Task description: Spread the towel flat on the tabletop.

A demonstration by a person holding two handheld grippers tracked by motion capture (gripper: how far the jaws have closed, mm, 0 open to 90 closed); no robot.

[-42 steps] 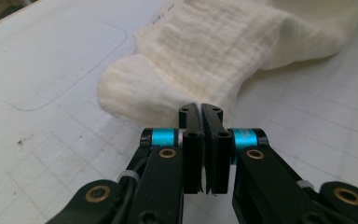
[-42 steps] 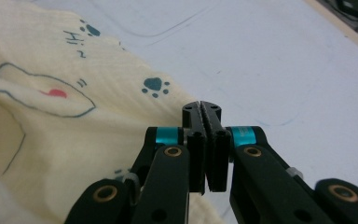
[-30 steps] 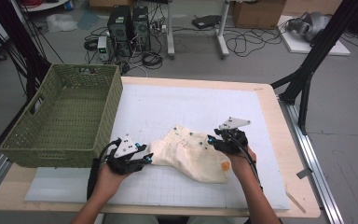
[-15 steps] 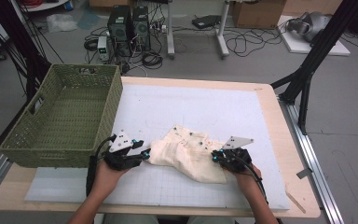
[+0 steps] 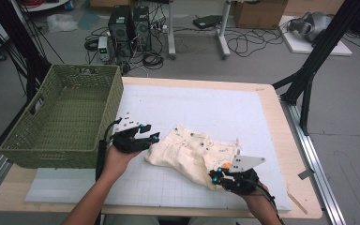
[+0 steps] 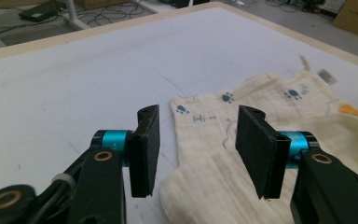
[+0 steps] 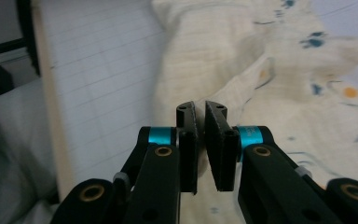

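Now your right gripper (image 5: 221, 174) pinches the near-right corner of the cream cloth (image 5: 192, 152) mid-bench — your left gripper (image 5: 146, 139), jaws just opening and empty, sits at its left end, long axis left-to-right.

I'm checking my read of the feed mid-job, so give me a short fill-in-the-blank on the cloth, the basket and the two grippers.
1. The woven basket at the table's left is coloured ____.
2. The cream cloth carries blue ____ prints.
3. The left gripper has its fingers ____, with nothing pinched.
4. The right gripper is ____ at the cloth's near edge.

Missing words: green; paw; open; shut
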